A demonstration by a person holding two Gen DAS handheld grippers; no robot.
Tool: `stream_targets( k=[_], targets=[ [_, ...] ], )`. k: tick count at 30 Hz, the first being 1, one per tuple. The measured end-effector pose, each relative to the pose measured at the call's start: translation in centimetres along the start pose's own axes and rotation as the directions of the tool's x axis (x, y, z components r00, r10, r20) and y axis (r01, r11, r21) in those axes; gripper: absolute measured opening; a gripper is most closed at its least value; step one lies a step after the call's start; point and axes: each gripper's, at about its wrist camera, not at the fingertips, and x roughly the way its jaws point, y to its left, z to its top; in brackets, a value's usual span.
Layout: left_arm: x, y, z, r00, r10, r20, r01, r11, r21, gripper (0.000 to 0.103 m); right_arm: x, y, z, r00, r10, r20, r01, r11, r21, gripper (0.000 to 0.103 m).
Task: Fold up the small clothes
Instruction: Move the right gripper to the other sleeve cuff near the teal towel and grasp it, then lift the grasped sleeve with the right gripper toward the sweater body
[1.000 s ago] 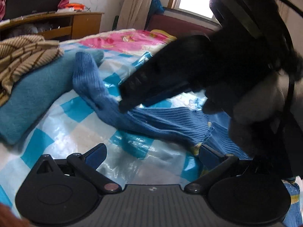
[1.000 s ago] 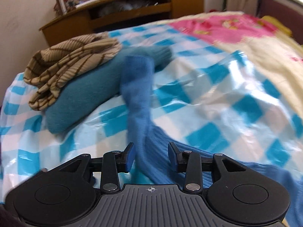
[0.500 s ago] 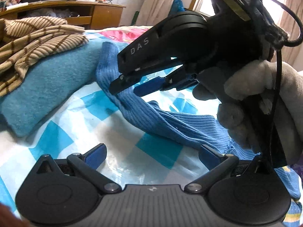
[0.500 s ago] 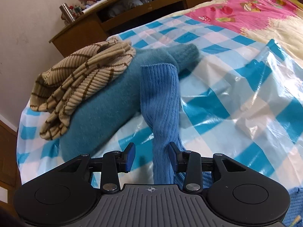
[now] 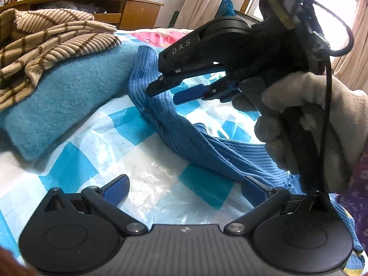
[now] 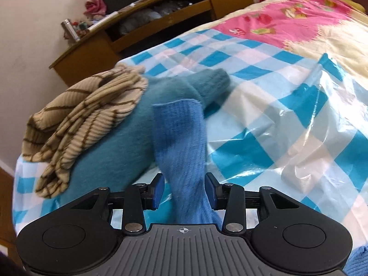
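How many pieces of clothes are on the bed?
3. The striped beige top lies on the teal garment at the left; the blue sweater runs toward the right gripper. More may be hidden.

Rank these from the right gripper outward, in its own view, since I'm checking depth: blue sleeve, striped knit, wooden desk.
1. blue sleeve, between the right gripper fingers.
2. striped knit, left, atop the teal garment.
3. wooden desk, against the far wall.

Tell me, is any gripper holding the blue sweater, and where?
Neither grips it. The right gripper is open with the blue sweater's sleeve between its fingers, not pinched. The left gripper is wide open.
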Motion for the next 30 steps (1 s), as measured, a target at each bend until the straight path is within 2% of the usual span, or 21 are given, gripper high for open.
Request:
stream_targets(
  k=[1, 2, 5, 8, 13, 14, 18, 19, 21, 25, 30],
  targets=[
    [0.1, 0.1, 0.0, 1.0, 0.001, 0.0, -0.001, 1.0, -0.005, 0.103, 0.1, -0.1, 0.0, 1.0, -0.001, 0.003, 0.001, 1.0, 0.003, 0.039],
    [0.4, 0.2, 0.0, 1.0, -0.001, 0.0, 0.001, 1.0, -0.011, 0.103, 0.1, -0.1, 0.0, 1.0, 0.003, 0.01, -0.003, 1.0, 0.005, 0.035],
    [0.3, 0.6, -0.1, 1.0, -0.013, 0.011, 0.014, 0.999, -0.036, 0.103, -0.2, -0.2, 0.3, 0.999, 0.047, 0.026, -0.048, 0.999, 0.014, 0.009],
    [0.2, 0.7, -0.2, 1.0, -0.008, 0.016, 0.008, 0.999, -0.039, 0.103, -0.7, 0.3, 0.5, 0.996, 0.083, 0.043, -0.083, 0.997, -0.006, 0.008],
    [0.4, 0.6, -0.2, 1.0, 0.006, 0.019, -0.005, 1.0, -0.029, 0.103, -0.7, 0.9, 0.4, 0.997, 0.07, 0.042, -0.069, 0.997, -0.036, 0.01],
    [0.4, 0.6, -0.2, 1.0, 0.008, 0.02, -0.008, 1.0, -0.026, 0.103, -0.5, 1.1, 0.5, 0.998, 0.055, 0.027, -0.054, 0.997, -0.049, 0.017],
    [0.7, 0.7, -0.2, 1.0, 0.022, 0.018, -0.022, 0.999, -0.028, 0.103, 0.6, 1.2, 0.7, 1.0, -0.003, 0.003, 0.003, 0.998, -0.058, 0.017],
    [0.8, 0.7, -0.2, 1.0, 0.024, 0.015, -0.024, 0.999, -0.023, 0.103, 0.6, 1.1, 0.8, 1.0, -0.004, 0.016, 0.004, 0.999, -0.037, 0.017],
    [1.1, 0.5, -0.2, 1.0, 0.027, 0.016, -0.027, 1.0, -0.01, 0.103, 0.3, 1.0, 1.0, 0.999, 0.04, 0.035, -0.04, 0.999, -0.011, 0.008],
    [1.7, 0.5, -0.2, 0.999, 0.032, 0.014, -0.032, 0.999, 0.001, 0.103, -0.3, 2.5, 0.9, 0.999, -0.003, 0.055, 0.008, 0.996, -0.085, 0.007],
    [2.3, 0.4, -0.3, 0.999, 0.04, 0.028, -0.041, 0.999, 0.016, 0.103, -4.3, 1.6, 0.7, 0.985, -0.035, 0.169, 0.037, 0.999, -0.009, 0.006]
  ],
)
